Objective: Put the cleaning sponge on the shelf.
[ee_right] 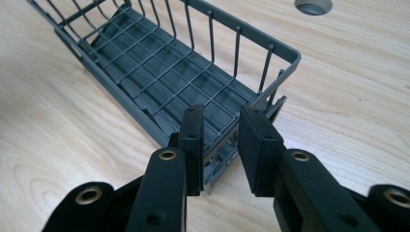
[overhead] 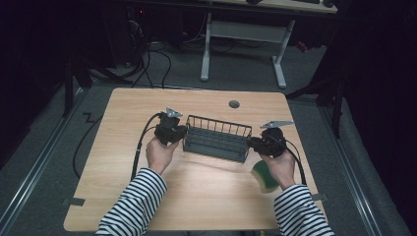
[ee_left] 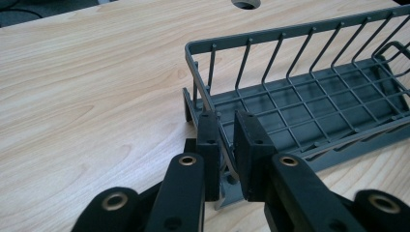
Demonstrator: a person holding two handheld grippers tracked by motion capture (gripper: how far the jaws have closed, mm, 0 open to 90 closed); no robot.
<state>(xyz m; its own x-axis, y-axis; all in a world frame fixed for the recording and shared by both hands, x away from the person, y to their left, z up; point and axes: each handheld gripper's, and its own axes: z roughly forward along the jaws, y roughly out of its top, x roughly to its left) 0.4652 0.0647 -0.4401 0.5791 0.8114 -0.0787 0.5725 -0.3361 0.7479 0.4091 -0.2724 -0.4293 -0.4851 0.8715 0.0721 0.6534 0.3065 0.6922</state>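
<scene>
Long grey wire basket (overhead: 216,138) lying flat on the bench (overhead: 123,113), stretched straight across from one hand to the other. Left fingers (ee_left: 208,140) pinched nearly shut on the rim wire at one short end — right fingers (ee_right: 193,137) a bit wider, set around the rim at the far short end, touch unclear. Both equally near. Green sponge (overhead: 264,178) just behind the right hand (overhead: 280,164). Probably ready to lift level, together.
</scene>
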